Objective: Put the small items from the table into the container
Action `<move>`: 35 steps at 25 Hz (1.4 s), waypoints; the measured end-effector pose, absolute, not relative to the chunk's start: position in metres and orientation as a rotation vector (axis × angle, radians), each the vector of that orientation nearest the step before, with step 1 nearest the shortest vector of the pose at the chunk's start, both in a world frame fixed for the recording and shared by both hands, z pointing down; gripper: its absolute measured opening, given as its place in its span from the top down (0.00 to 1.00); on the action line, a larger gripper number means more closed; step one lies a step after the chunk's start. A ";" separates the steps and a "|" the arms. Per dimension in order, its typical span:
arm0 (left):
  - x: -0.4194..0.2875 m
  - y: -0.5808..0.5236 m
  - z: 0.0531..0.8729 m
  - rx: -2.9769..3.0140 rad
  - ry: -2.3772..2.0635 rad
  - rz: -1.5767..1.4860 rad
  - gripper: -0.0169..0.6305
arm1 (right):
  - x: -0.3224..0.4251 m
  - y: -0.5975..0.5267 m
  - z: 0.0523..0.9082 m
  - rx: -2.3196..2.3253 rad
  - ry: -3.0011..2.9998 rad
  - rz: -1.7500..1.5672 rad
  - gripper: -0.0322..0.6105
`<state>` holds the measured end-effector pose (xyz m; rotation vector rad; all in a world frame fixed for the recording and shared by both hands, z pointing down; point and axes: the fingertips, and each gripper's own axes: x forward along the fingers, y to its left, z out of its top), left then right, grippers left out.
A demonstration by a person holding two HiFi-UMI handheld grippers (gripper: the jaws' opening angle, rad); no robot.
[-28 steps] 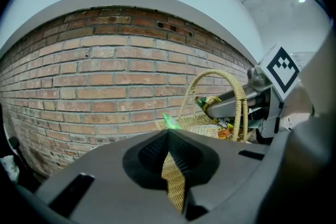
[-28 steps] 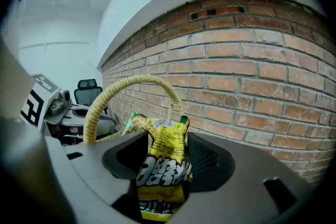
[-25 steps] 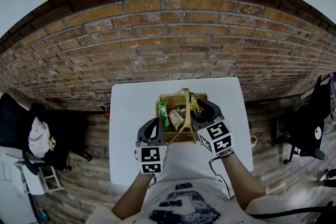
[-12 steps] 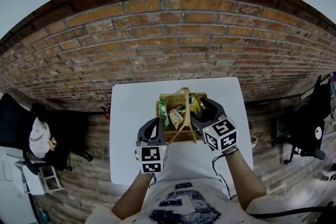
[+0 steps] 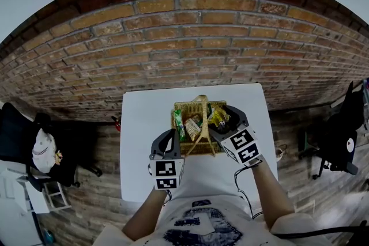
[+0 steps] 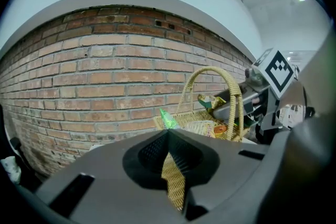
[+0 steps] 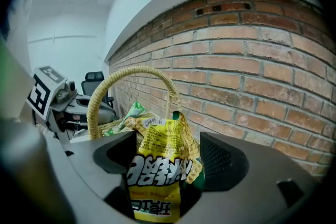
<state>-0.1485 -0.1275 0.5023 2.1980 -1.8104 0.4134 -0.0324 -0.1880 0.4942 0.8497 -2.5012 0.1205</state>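
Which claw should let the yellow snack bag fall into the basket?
Right. The right claw, jaws opening, has the yellow snack packet between them, above the woven straw basket. The left claw is shut on the basket's edge.

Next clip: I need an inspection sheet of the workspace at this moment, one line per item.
Surface: white table, bare around the basket.
Job's things: wicker basket holding packets, a green packet among them; yellow snack packet at the basket's right side.
Clutter: nothing seen.
Grippers: left gripper shut on the basket's rim; right gripper with its jaws opening, the yellow snack packet between them.
Cables: thin dark cable beside the right forearm.
Surroundings: brick wall, wood floor, black chair at left, another at right.
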 end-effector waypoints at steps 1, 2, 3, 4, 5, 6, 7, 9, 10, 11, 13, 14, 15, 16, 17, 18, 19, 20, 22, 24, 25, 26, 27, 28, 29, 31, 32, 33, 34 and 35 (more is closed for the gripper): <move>-0.148 -0.128 0.503 2.196 -1.811 0.412 0.90 | -0.034 -0.188 0.497 0.813 -2.488 0.101 0.39; -0.148 -0.128 0.504 2.195 -1.811 0.412 0.90 | -0.035 -0.187 0.499 0.775 -2.477 0.086 0.38; -0.147 -0.129 0.505 2.194 -1.811 0.412 0.90 | -0.037 -0.187 0.500 0.741 -2.468 0.072 0.37; -0.146 -0.129 0.504 2.195 -1.811 0.412 0.90 | -0.037 -0.188 0.501 0.711 -2.461 0.059 0.36; -0.145 -0.129 0.504 2.194 -1.810 0.411 0.90 | -0.036 -0.189 0.502 0.683 -2.455 0.047 0.35; -0.145 -0.129 0.505 2.195 -1.809 0.411 0.90 | -0.036 -0.189 0.503 0.656 -2.452 0.036 0.33; -0.145 -0.129 0.505 2.196 -1.809 0.411 0.90 | -0.036 -0.190 0.502 0.632 -2.452 0.028 0.32; -0.145 -0.130 0.506 2.195 -1.811 0.407 0.90 | -0.037 -0.190 0.502 0.592 -2.455 0.019 0.30; -0.146 -0.130 0.507 2.191 -1.810 0.406 0.90 | -0.037 -0.190 0.502 0.578 -2.456 0.017 0.30; -0.146 -0.130 0.506 2.187 -1.808 0.406 0.90 | -0.038 -0.189 0.502 0.566 -2.457 0.016 0.30; -0.146 -0.131 0.506 2.178 -1.805 0.409 0.90 | -0.037 -0.187 0.502 0.545 -2.458 0.019 0.30; -0.147 -0.131 0.506 2.175 -1.808 0.408 0.90 | -0.037 -0.186 0.503 0.532 -2.458 0.019 0.29; -0.148 -0.132 0.506 2.175 -1.814 0.405 0.90 | -0.037 -0.185 0.503 0.515 -2.456 0.018 0.29; -0.148 -0.133 0.505 2.177 -1.818 0.403 0.90 | -0.037 -0.184 0.505 0.495 -2.451 0.013 0.28; -0.148 -0.133 0.504 2.178 -1.821 0.402 0.90 | -0.037 -0.182 0.506 0.472 -2.445 0.005 0.28; -0.149 -0.133 0.503 2.180 -1.824 0.400 0.90 | -0.037 -0.181 0.506 0.448 -2.436 -0.004 0.26; -0.149 -0.133 0.501 2.180 -1.826 0.398 0.90 | -0.038 -0.179 0.506 0.425 -2.424 -0.015 0.25; -0.148 -0.133 0.500 2.181 -1.828 0.397 0.90 | -0.038 -0.178 0.507 0.403 -2.409 -0.032 0.24; -0.147 -0.133 0.497 2.188 -1.833 0.395 0.90 | -0.037 -0.177 0.506 0.365 -2.379 -0.077 0.24; -0.146 -0.133 0.495 2.196 -1.835 0.394 0.90 | -0.037 -0.177 0.504 0.326 -2.360 -0.116 0.24; -0.146 -0.133 0.495 2.195 -1.835 0.394 0.90 | -0.036 -0.176 0.504 0.302 -2.347 -0.123 0.24; -0.146 -0.133 0.495 2.193 -1.834 0.395 0.90 | -0.035 -0.176 0.504 0.275 -2.328 -0.124 0.24; -0.146 -0.132 0.496 2.191 -1.833 0.395 0.90 | -0.033 -0.175 0.505 0.245 -2.306 -0.127 0.24; -0.146 -0.132 0.497 2.188 -1.831 0.396 0.90 | -0.030 -0.174 0.506 0.212 -2.281 -0.135 0.24; -0.145 -0.132 0.497 2.188 -1.829 0.396 0.90 | -0.028 -0.173 0.506 0.178 -2.258 -0.146 0.24; -0.143 -0.131 0.497 2.189 -1.825 0.397 0.90 | -0.026 -0.171 0.504 0.117 -2.226 -0.167 0.24; -0.143 -0.131 0.498 2.186 -1.823 0.398 0.90 | -0.025 -0.170 0.503 0.098 -2.217 -0.174 0.24; -0.143 -0.130 0.498 2.183 -1.821 0.397 0.90 | -0.025 -0.169 0.501 0.087 -2.213 -0.179 0.24; -0.143 -0.130 0.499 2.182 -1.822 0.396 0.90 | -0.024 -0.168 0.500 0.084 -2.216 -0.179 0.24; -0.143 -0.130 0.498 2.183 -1.824 0.394 0.90 | -0.023 -0.166 0.498 0.086 -2.226 -0.173 0.24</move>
